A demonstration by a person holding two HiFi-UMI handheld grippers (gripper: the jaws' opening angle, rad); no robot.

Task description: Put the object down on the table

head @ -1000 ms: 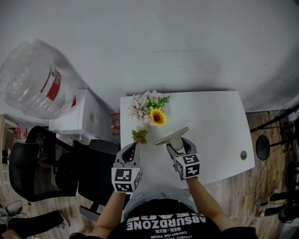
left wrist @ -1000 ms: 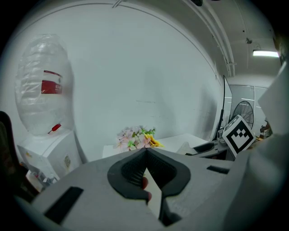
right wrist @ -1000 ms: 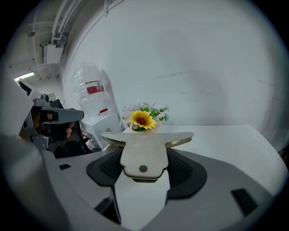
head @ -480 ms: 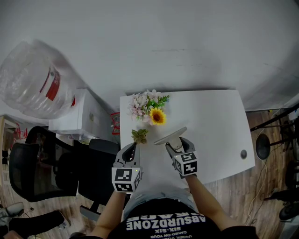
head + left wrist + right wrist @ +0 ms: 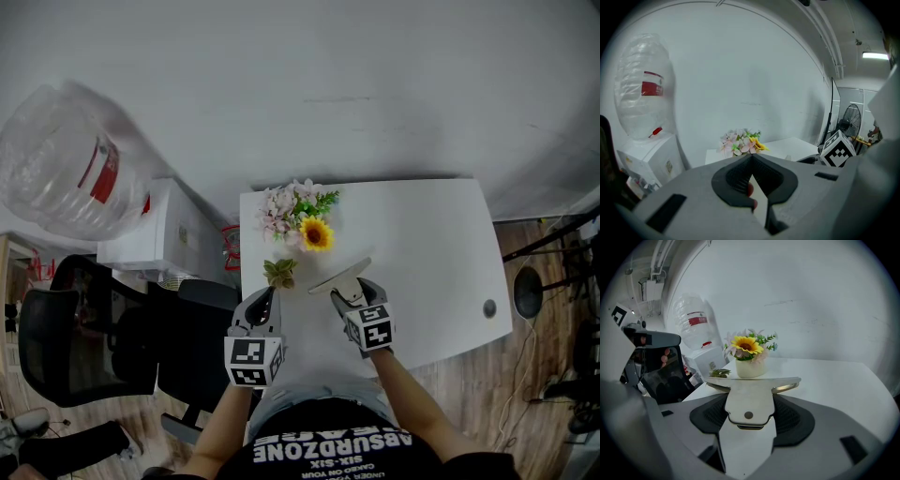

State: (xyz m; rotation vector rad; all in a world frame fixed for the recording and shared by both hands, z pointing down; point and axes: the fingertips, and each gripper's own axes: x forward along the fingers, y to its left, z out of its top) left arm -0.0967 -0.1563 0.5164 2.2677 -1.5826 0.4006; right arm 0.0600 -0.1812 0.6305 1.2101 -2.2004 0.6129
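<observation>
between the closed jaws of the right hand-held gripper (image 5: 751,417) sits the flat metal t-shaped tool (image 5: 751,394), clamped by its stem with the wide blade ahead of the jaw tips. against a second ago this hand-held gripper has crept slightly forward and toward the left one. the tool still seems clear of the table (image 5: 427,234) below it, so the put-down looks unfinished: lowering and release remain. ahead of it stand the flower pot (image 5: 749,365) and a small plant (image 5: 719,373). the left hand-held gripper (image 5: 265,298), beside it, has not moved; its jaws meet at the tips, holding nothing.
</observation>
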